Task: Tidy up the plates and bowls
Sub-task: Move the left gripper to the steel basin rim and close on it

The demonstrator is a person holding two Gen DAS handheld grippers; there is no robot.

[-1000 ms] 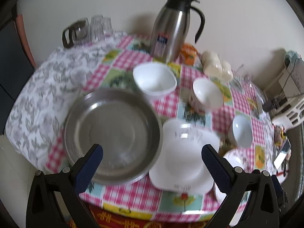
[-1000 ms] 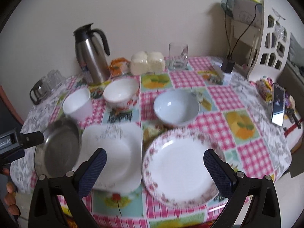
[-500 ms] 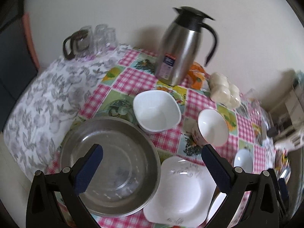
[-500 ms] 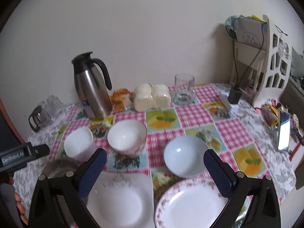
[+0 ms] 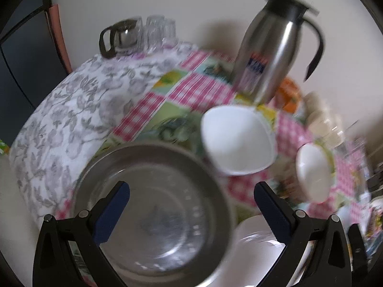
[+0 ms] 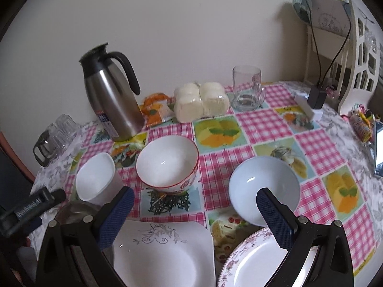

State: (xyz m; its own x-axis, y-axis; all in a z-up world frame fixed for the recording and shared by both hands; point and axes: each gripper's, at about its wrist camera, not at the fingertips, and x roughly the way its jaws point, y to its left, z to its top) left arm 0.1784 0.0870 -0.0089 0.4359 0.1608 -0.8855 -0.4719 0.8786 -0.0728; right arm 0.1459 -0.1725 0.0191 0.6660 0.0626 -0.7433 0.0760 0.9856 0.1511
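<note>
My left gripper [image 5: 191, 212] is open and empty, low over a round steel pan [image 5: 153, 215]. A white squarish bowl [image 5: 237, 141] sits just beyond it, a round white bowl [image 5: 311, 167] to the right, and a white square plate [image 5: 253, 256] at the bottom right. My right gripper [image 6: 194, 217] is open and empty above the square plate [image 6: 165, 253] and a floral-rimmed round plate [image 6: 258, 263]. Ahead stand a red-rimmed bowl [image 6: 167, 162], a pale blue bowl [image 6: 263, 186] and the squarish bowl [image 6: 95, 179]. The left gripper's body [image 6: 31, 208] shows at the left edge.
A steel thermos jug [image 6: 112, 95] stands at the back with an orange packet [image 6: 155, 110], wrapped white tubs [image 6: 201, 102] and a glass mug [image 6: 246, 91]. Small glasses [image 6: 55, 134] sit at the far left. A white chair [image 6: 347, 47] and a phone [image 6: 378, 150] are at the right.
Both grippers have moved forward and lower toward the table. The left view has swung left over the steel pan. Both stayed open; nothing on the table moved.
</note>
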